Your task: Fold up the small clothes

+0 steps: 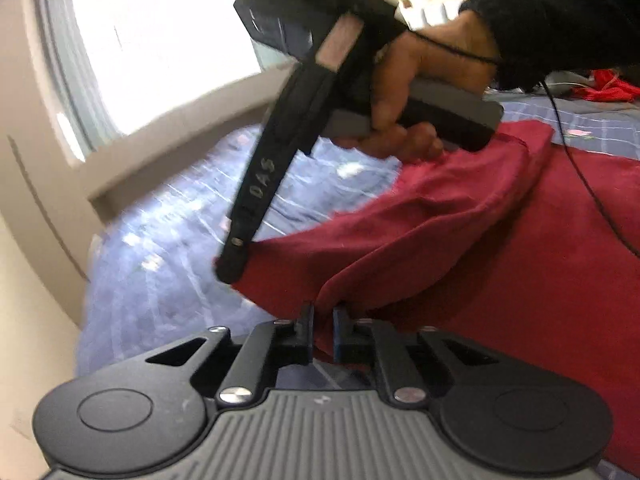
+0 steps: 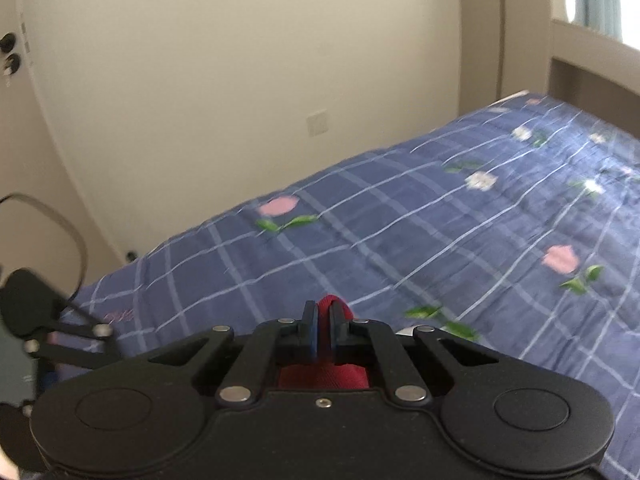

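My left tongs (image 1: 322, 334) are closed on an edge of the red garment (image 1: 500, 280), and my right tongs (image 2: 324, 334) are closed on another part of the same edge, where red cloth bulges between the pads. I hold it at two points so that the edge stays stretched and the fold can come out straight. In the left view the lifted part curls over the rest of the garment, which lies flat on the blue checked bedspread (image 2: 400, 220), near the side of the bed under the window (image 1: 160, 32). I judge the fold is half made; next I must lay this edge down evenly
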### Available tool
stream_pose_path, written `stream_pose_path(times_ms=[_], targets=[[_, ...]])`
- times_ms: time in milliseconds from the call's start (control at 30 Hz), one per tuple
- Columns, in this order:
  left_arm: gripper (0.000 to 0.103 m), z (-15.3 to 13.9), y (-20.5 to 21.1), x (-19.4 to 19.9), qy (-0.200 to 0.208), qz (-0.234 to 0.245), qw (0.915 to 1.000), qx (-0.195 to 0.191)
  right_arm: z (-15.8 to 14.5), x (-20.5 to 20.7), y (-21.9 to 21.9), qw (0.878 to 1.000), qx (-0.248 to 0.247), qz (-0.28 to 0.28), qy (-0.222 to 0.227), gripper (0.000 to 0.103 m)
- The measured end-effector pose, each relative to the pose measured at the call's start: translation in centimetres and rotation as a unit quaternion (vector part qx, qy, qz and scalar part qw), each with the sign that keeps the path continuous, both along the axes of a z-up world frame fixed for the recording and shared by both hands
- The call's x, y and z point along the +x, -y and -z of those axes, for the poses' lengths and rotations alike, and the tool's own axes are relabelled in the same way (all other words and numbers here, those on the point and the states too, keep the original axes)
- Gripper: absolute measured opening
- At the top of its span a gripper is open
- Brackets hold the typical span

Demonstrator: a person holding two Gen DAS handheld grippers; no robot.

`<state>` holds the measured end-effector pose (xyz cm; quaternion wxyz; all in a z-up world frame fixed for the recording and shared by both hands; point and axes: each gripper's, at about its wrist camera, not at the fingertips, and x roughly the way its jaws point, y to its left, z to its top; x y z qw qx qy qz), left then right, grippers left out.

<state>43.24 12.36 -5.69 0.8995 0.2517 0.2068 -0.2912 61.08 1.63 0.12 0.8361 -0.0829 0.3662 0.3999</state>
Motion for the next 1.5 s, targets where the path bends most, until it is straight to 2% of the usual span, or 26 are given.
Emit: stream_pose_path(times_ms=[133,267,333,400,467,500,533,567,600,633,667,700,733,767,800,867,933,1000,1067,1133,1200,1300,1433,1500], targets=[[0.005,-0.2,-0.2,-1.5,0.035,-0.044,0.9983,-0.012,-0.2,0.4,0.0,0.999,0.001,0.027,0.024,0.004],[0.003,0.6,0.6,-3.1,0.059,-0.082,0.9948,0.005,0.0,0.8,-0.3,0.997,-0.009,0.052,0.051,0.004],[0.003,1.5,0.8,-3.6,0.058,-0.097,0.9935,0.013,0.5,1.5,-0.4,0.998,0.002,0.052,0.029,0.004],[0.003,2.7,1.3,-4.0,0.048,-0.103,0.9931,0.03,1.5,1.2,-1.4,0.998,-0.019,0.041,0.034,0.004],[0.004,3.4,1.2,-4.0,0.028,-0.11,0.9932,0.025,2.5,1.0,-2.4,0.998,-0.039,0.035,0.04,0.006],[0.004,3.6,1.0,-3.7,0.013,-0.117,0.9929,0.018,3.0,1.1,-2.6,0.998,-0.043,0.036,0.035,0.011],[0.007,3.8,0.8,-3.4,0.006,-0.127,0.9918,0.015,3.2,1.2,-2.5,0.998,-0.039,0.038,0.03,0.024],[0.01,4.0,0.6,-3.0,-0.009,-0.135,0.9907,0.01,3.1,1.2,-2.2,0.998,-0.031,0.044,0.03,0.033],[0.018,4.0,0.4,-2.6,-0.028,-0.14,0.9898,0.004,2.8,1.0,-1.5,0.998,-0.021,0.054,0.032,0.055],[0.037,3.9,0.1,-2.4,-0.046,-0.144,0.9885,-0.009,2.5,0.8,-0.7,0.998,-0.012,0.057,0.034,0.07],[0.051,3.8,-0.4,-2.3,-0.061,-0.154,0.986,-0.021,2.2,0.6,0.1,0.997,-0.007,0.06,0.037,0.073],[0.072,3.7,-0.9,-2.5,-0.069,-0.165,0.9833,-0.032,1.8,0.1,1.2,0.997,-0.004,0.066,0.043,0.076],[0.079,3.6,-1.2,-2.8,-0.069,-0.173,0.9817,-0.041,1.5,-0.3,2.4,0.996,-0.005,0.073,0.049,0.083],[0.08,3.6,-2.0,-3.4,-0.067,-0.179,0.9804,-0.049,1.3,-1.1,4.1,0.995,-0.011,0.084,0.06,0.088],[0.084,3.4,-2.4,-4.0,-0.072,-0.181,0.9792,-0.058,1.1,-2.0,5.4,0.992,-0.017,0.097,0.078,0.097],[0.092,3.1,-3.0,-4.6,-0.084,-0.19,0.9752,-0.077,0.9,-4.6,8.4,0.983,-0.037,0.124,0.127,0.101],[0.098,2.8,-3.4,-4.6,-0.087,-0.211,0.9674,-0.109,1.3,-7.5,11.2,0.969,-0.067,0.159,0.175,0.102],[0.1,2.3,-3.7,-3.9,-0.092,-0.239,0.9551,-0.149,2.1,-10.3,13.8,0.953,-0.096,0.201,0.206,0.102],[0.101,1.6,-3.4,-2.4,-0.097,-0.269,0.9398,-0.188,3.1,-12.4,15.9,0.94,-0.119,0.24,0.212,0.102],[0.101,1.2,-2.9,-0.4,-0.098,-0.309,0.9209,-0.217,4.1,-13.7,17.7,0.932,-0.128,0.269,0.206,0.102],[0.102,1.1,-1.9,1.9,-0.093,-0.326,0.9109,-0.236,5.1,-14.8,19.5,0.929,-0.13,0.287,0.192,0.102],[0.102,2.0,0.0,5.4,-0.088,-0.363,0.9052,-0.202,6.3,-15.8,21.7,0.921,-0.14,0.312,0.184,0.102],[0.1,4.4,1.7,8.2,-0.082,-0.413,0.8962,-0.14,7.8,-15.8,24.6,0.901,-0.174,0.355,0.179,0.102],[0.1,5.4,1.5,8.8,-0.087,-0.444,0.8835,-0.123,8.5,-15.7,26.3,0.901,-0.157,0.37,0.164,0.102]])
